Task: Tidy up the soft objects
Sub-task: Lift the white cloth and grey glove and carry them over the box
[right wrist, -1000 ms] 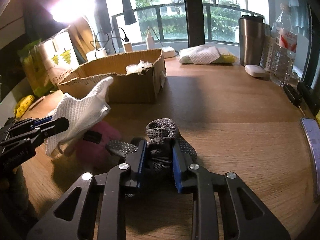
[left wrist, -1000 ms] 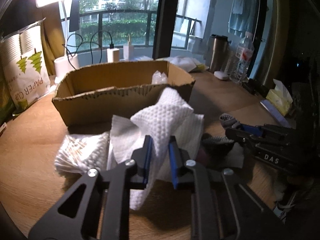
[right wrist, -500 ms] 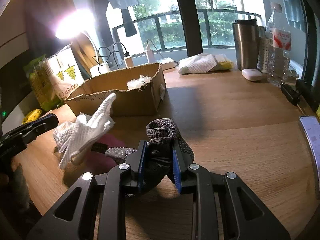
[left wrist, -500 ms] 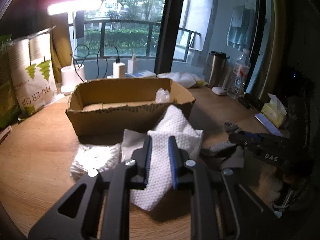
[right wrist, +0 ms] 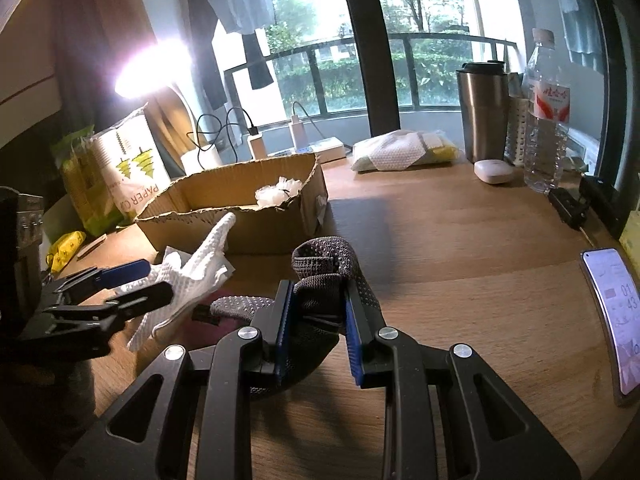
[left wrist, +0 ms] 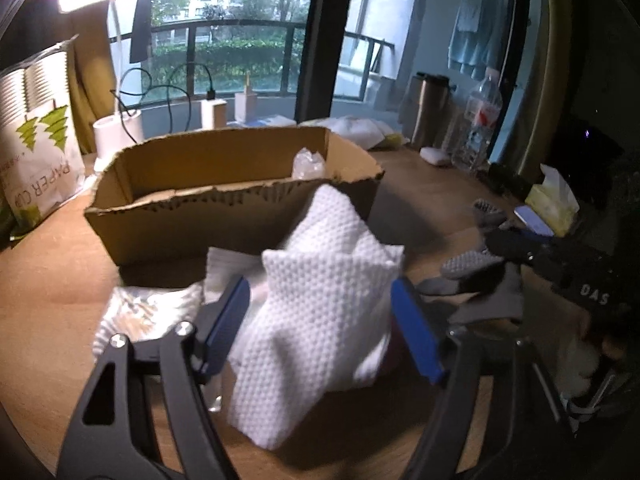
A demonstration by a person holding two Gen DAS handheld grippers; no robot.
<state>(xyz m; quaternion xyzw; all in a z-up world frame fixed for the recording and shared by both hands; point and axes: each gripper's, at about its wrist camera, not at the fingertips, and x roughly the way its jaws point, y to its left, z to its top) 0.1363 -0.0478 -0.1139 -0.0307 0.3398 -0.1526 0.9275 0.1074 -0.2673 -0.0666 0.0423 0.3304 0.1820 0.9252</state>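
Cardboard fills the upper left of the left wrist view: an open box (left wrist: 192, 236) with a torn front edge, a crumpled clear plastic wad (left wrist: 308, 164) inside at its right end. Left of it stands a paper cup bag (left wrist: 36, 160). In the lower centre, the left gripper (left wrist: 320, 316) has just been opening; its blue pads stand wide apart with the white waffle-textured cloth (left wrist: 320, 320) loose between them, not pressed by either pad. The cloth rests on the wooden table (left wrist: 48, 300) just in front of the box, beside a second white wad (left wrist: 140, 316) at lower left. At right, dark and blurred, the right gripper (left wrist: 504, 240) carries grey fabric.

In the right wrist view, the left gripper (right wrist: 136, 280) sits at the left edge, the white cloth (right wrist: 192, 284) just beyond its fingertips. At lower centre the right gripper (right wrist: 318, 332) is clamped on a grey knitted glove (right wrist: 324, 280), bunched between the pads. A phone (right wrist: 612, 312) lies at the right edge.
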